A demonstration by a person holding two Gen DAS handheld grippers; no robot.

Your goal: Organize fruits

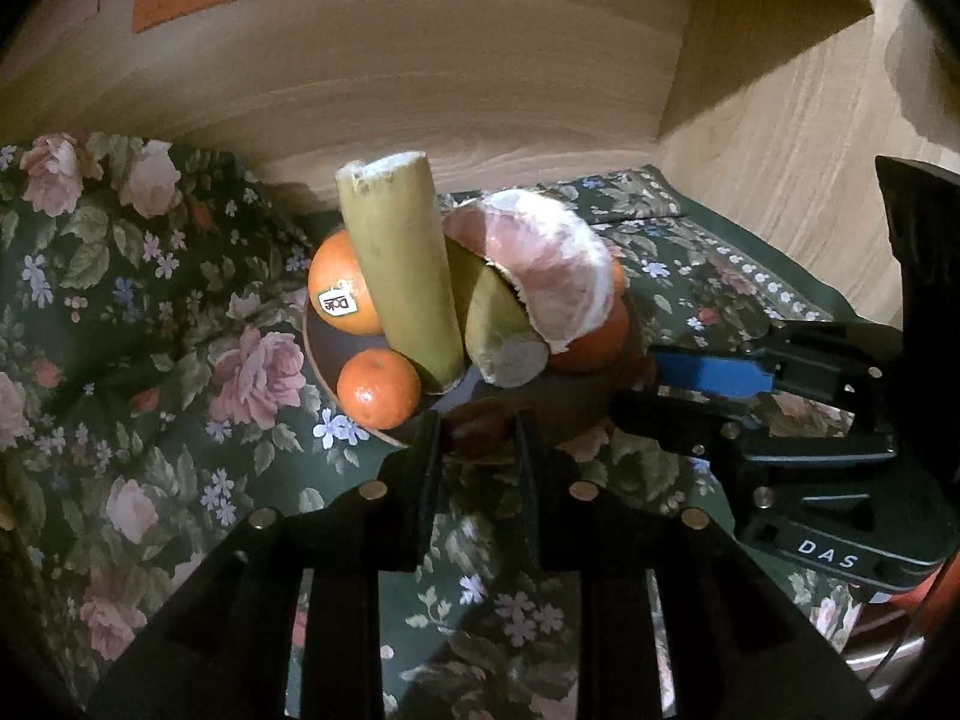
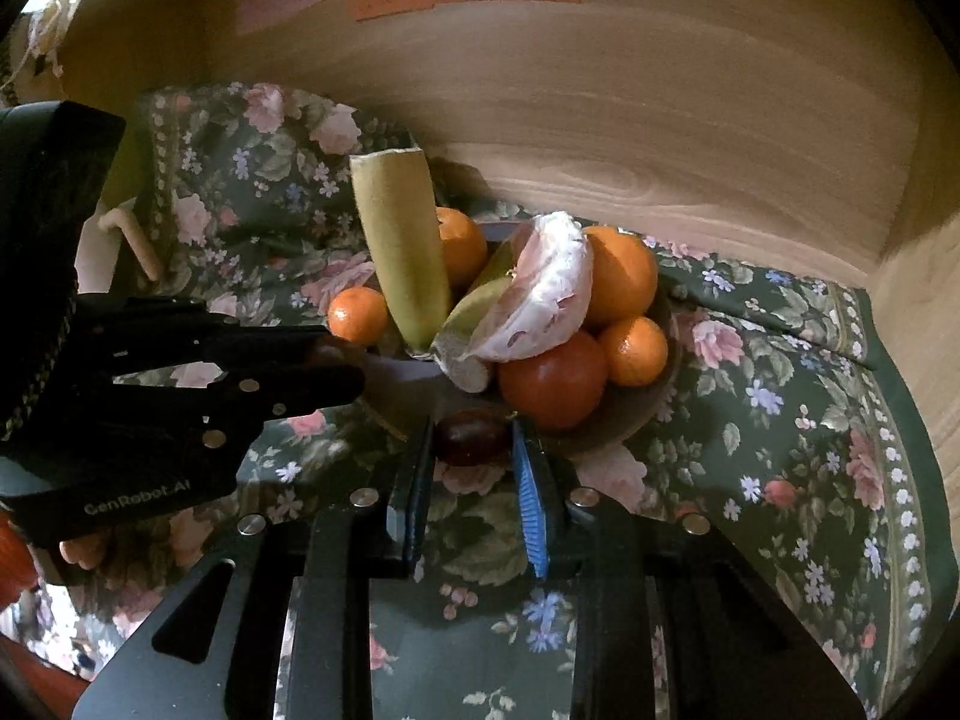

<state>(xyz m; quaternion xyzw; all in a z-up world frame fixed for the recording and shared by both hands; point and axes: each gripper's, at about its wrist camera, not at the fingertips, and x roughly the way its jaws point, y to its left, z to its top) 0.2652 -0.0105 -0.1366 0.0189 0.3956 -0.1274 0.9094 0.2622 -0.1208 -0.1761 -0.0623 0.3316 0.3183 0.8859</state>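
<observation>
A dark bowl (image 2: 636, 414) of fruit is set on a floral cloth (image 1: 150, 360) covering the desk, against a wooden wall (image 1: 480, 96).

Hidden or unclear items:
- The bowl's near rim is masked by the tongs in both views.
- In the left wrist view, the red fruit (image 2: 552, 381) is almost wholly covered by the peeled citrus piece (image 1: 546, 264), and the fruit held by the right tongs (image 2: 471, 435) is reduced to a dim reddish patch.
- The held fruit (image 2: 471, 437) is small, dark red and glossy; it is probably a grape or plum, but the shadow prevents a firm reading.
- Both tongs bodies are cut off by the lower frame edge.

View differences:
- The sticker on the large orange (image 1: 342, 285) is seen only from the left wrist.
- A second small orange (image 2: 634, 351), right of the red fruit, is seen only from the right wrist, as is the grip on the dark fruit.
- The upright green stalk (image 1: 402, 264) and the small orange (image 1: 378, 387) at the bowl's left are seen in both.

Tongs state:
- The right tongs are clenched on the dark fruit, just at the bowl's near rim.
- The left tongs (image 1: 477, 432) are parted narrowly at that same rim; nothing is seen clamped between them.
</observation>
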